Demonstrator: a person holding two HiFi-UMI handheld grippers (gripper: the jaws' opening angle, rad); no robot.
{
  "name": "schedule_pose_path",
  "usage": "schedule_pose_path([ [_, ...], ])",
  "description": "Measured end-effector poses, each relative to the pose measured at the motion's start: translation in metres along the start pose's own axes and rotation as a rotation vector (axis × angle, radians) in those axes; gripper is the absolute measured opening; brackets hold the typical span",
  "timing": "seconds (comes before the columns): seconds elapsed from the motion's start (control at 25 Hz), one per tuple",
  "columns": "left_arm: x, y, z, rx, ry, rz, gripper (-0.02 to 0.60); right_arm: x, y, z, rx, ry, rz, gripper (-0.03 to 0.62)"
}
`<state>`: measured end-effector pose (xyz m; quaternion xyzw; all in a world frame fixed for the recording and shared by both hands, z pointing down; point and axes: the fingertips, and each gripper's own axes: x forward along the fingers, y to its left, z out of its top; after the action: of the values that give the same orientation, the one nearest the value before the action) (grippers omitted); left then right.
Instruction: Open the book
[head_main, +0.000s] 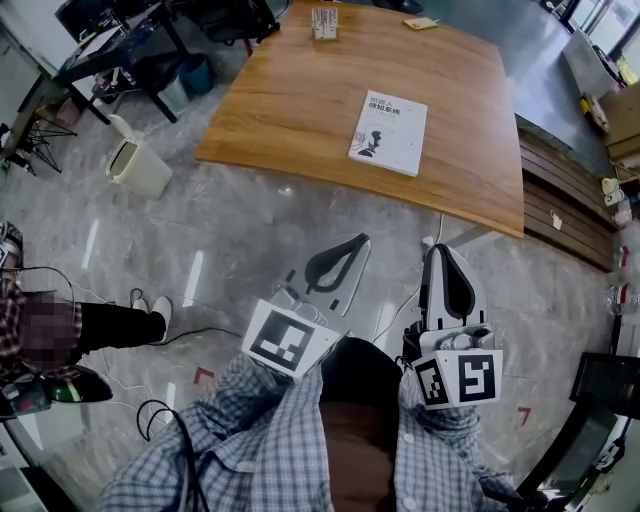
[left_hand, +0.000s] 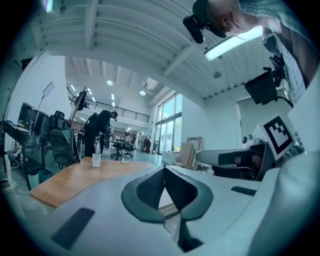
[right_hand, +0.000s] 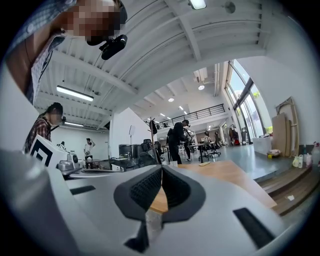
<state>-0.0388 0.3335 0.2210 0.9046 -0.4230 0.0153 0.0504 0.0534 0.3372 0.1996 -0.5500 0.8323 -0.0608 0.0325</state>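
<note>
At the far left of the head view a seated person (head_main: 100, 325) in dark trousers and white shoes is on the grey floor (head_main: 230, 230). A white bin (head_main: 138, 168) stands further up, near the left corner of the wooden tabletop (head_main: 290, 100). The left claw (head_main: 352, 246) hangs over the floor, short of the tabletop's near edge, and leans up and to the right. In the left gripper view its 2 jaws meet at the tips with nothing between them. A small holder (head_main: 324, 24) stands at the tabletop's far edge. The book (head_main: 388, 132) lies flat and closed on the right half of the tabletop, white cover up, well apart from both claws. The right claw (head_main: 441, 252) is just beside the left one, also over the floor, and points almost straight towards the tabletop. The right gripper view shows its 2 jaws pressed together and holding nothing. Dark wooden steps (head_main: 560, 215) run along the tabletop's right side
</note>
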Motion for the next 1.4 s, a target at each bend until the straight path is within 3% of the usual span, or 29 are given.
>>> schedule_pose_path([
  [0.36, 0.007, -0.013, 0.006, 0.007, -0.037, 0.022, 0.0, -0.01, -0.011, -0.003, 0.01, -0.002, 0.013, 0.02],
  [0.6, 0.026, 0.003, -0.008, 0.018, -0.008, 0.032, 0.0, 0.007, -0.024, -0.007, 0.005, -0.002, 0.012, 0.02],
  [0.8, 0.055, 0.02, -0.005, 0.017, -0.042, 0.025, 0.0, 0.033, -0.042, -0.012, -0.005, 0.002, -0.003, 0.02],
  [1.04, 0.111, 0.061, -0.01, 0.01, -0.002, 0.004, 0.0, 0.088, -0.074, -0.013, -0.027, 0.016, -0.038, 0.02],
  [1.4, 0.226, 0.132, -0.011, 0.017, 0.072, -0.102, 0.0, 0.218, -0.13, -0.017, 0.022, 0.043, -0.08, 0.02],
])
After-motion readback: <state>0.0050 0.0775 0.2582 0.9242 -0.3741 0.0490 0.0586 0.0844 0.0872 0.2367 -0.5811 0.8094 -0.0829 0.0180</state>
